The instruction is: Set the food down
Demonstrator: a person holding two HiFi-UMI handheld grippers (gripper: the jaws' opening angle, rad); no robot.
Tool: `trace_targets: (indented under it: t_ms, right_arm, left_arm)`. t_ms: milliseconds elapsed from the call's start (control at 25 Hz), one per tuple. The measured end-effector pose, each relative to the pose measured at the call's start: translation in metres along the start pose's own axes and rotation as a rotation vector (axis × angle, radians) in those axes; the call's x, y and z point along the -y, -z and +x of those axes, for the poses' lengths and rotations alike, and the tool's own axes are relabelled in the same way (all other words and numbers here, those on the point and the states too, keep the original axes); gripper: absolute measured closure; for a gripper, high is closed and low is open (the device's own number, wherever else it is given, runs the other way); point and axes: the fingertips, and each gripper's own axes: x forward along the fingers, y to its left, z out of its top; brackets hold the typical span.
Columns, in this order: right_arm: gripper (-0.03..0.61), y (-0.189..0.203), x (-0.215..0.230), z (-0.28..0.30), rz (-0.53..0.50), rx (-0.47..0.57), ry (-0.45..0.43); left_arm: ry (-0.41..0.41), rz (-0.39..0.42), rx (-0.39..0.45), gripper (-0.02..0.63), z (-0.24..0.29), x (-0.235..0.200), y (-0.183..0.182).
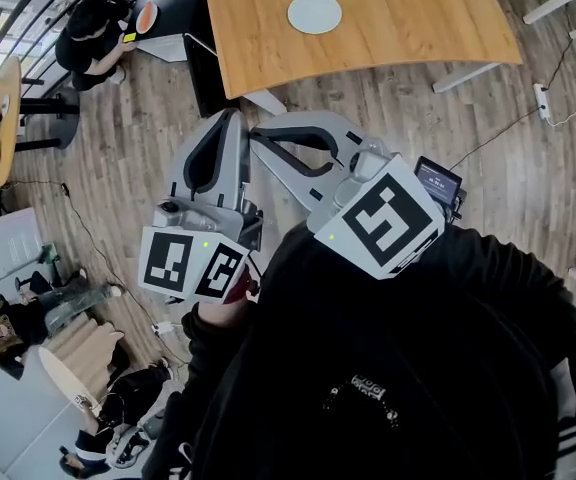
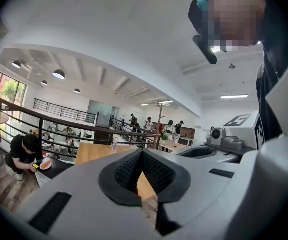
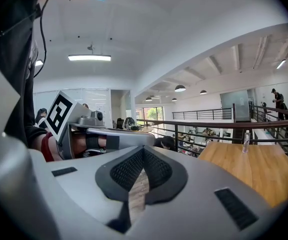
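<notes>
A wide room with a wooden floor [image 1: 118, 168] is seen from above, and a railing [image 3: 209, 125] runs behind the furniture. A wooden table [image 1: 418, 28] stands ahead of the person. A white plate [image 1: 314, 13] is placed on it, well away from the near edge and toward the left side. In the right gripper view a clear bottle [image 3: 246, 142] is seen upright at the far edge of this table.

Beyond the left edge of the wooden table, a black table [image 1: 173, 3] is found. An orange plate [image 1: 146, 16] lies at its left edge, and food [image 2: 45, 165] is carried on it; the kind of food is too small to be told. A crouching person [image 1: 93, 38] is just beside this plate.

Both tools are held close to the body, above the floor and well apart from both tables. The left tool [image 1: 234, 118] is closed, its pads [image 2: 126, 171] brought together at the tips. The right tool [image 1: 258, 136] is closed in the same way, and only the floor is seen through the small gap below its pads [image 3: 159, 170].
</notes>
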Motion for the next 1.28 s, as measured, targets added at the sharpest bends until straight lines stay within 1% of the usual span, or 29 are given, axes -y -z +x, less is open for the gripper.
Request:
trace_targets:
  t_ms: [280, 520, 720, 920, 1120, 1280]
  right_arm:
    - [0.560, -0.009, 0.052, 0.001, 0.007, 0.007, 0.006]
    - [0.560, 0.003, 0.097, -0.023, 0.036, 0.015, 0.018]
    - [0.560, -0.005, 0.099, -0.003, 0.046, 0.010, 0.010]
    - [0.560, -0.004, 0.110, 0.006, 0.065, 0.004, 0.026]
    - [0.560, -0.003, 0.126, 0.020, 0.061, -0.024, 0.063]
    - [0.560, -0.010, 0.145, 0.028, 0.052, -0.019, 0.119]
  left_arm:
    - [0.003, -0.001, -0.006, 0.615, 0.052, -0.004, -0.013]
    - [0.008, 0.015, -0.032, 0.615, 0.098, 0.019, -0.006]
    - [0.014, 0.020, -0.061, 0.615, 0.100, -0.001, -0.013]
    - [0.027, 0.014, -0.079, 0.615, 0.111, -0.010, -0.011]
    - [0.075, 0.002, -0.083, 0.615, 0.127, -0.024, -0.012]
    - [0.131, 0.008, -0.071, 0.615, 0.146, -0.031, -0.020]
